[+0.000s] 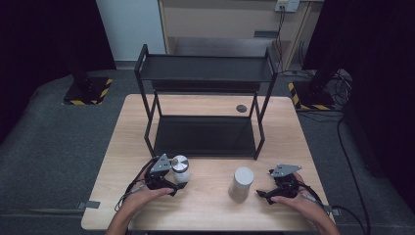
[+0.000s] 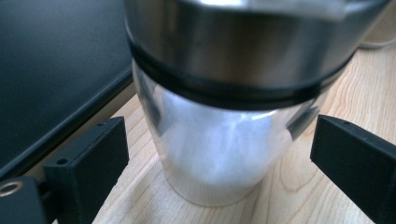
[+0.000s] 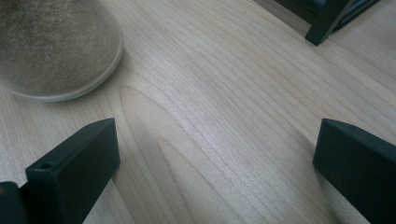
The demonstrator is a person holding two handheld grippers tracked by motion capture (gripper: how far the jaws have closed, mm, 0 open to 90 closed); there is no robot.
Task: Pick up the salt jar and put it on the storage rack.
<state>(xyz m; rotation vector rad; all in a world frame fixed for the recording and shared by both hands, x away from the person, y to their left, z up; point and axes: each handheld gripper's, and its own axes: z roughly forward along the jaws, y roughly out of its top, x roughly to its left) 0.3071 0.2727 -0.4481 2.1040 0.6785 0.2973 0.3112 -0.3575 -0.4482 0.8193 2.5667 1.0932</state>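
Pale wood grain runs across the worktop [image 1: 205,196], with a black two-tier shelf [image 1: 205,132] standing at its twelve o'clock side and dark floor all around. At about seven o'clock on the worktop sits a small jar [image 1: 180,169] with a clear body, a whitish filling and a steel lid ringed by a black band; it stands upright just in front of the shelf's lower tier. The left hand-held gripper [image 1: 172,188] has its jaws spread on either side of the jar's lower body, with a visible gap on both sides, so nothing is clamped. I judge the jar rigid, smooth and fairly slippery, probably glass though the blur leaves that unsure, and breakable if knocked over. The straight clear wall under the black band looks the best place to pinch, squarely and low enough to keep it from tipping. The right hand-held gripper [image 1: 268,195] rests open at five o'clock, just beside a pale cylinder [image 1: 242,183].
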